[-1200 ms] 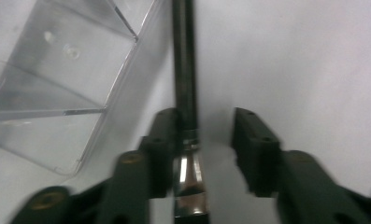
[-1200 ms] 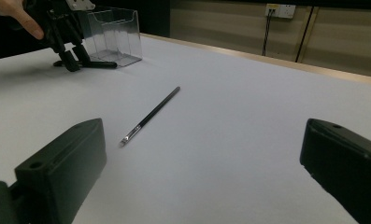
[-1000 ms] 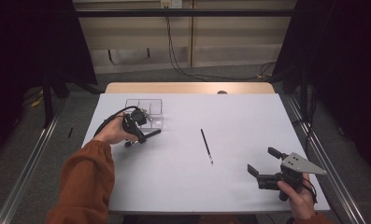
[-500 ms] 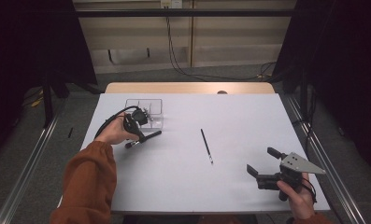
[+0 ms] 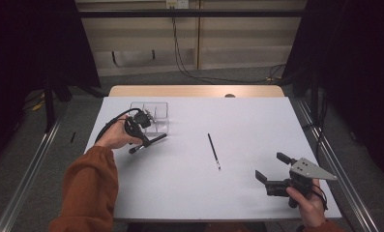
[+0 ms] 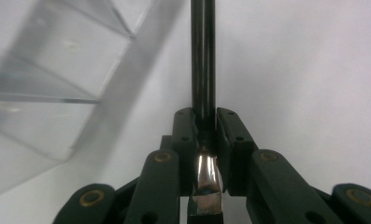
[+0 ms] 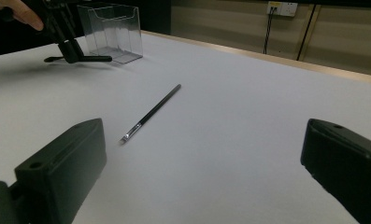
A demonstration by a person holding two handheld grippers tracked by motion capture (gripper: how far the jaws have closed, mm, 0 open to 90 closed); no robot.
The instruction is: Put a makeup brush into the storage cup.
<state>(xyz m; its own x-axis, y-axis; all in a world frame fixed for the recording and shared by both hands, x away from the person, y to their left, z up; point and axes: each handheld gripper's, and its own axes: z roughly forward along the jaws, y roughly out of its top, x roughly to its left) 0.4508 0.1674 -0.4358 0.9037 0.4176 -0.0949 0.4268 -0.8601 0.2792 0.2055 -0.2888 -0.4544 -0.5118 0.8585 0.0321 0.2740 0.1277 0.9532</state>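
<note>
Left gripper: we find it clamped on a black brush, just beside the clear organizer at its 6 o'clock.
Right gripper: jaws wide, idle, holding nothing.
Second brush: lying loose at table centre.
Progress: we judge one brush gripped, not yet binned; the other untouched.

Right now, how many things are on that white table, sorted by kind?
Slim black brushes with silver ferrules: 2, one lying loose, one clamped in the left gripper
Clear plastic compartment box: 1
Total: 3
</note>
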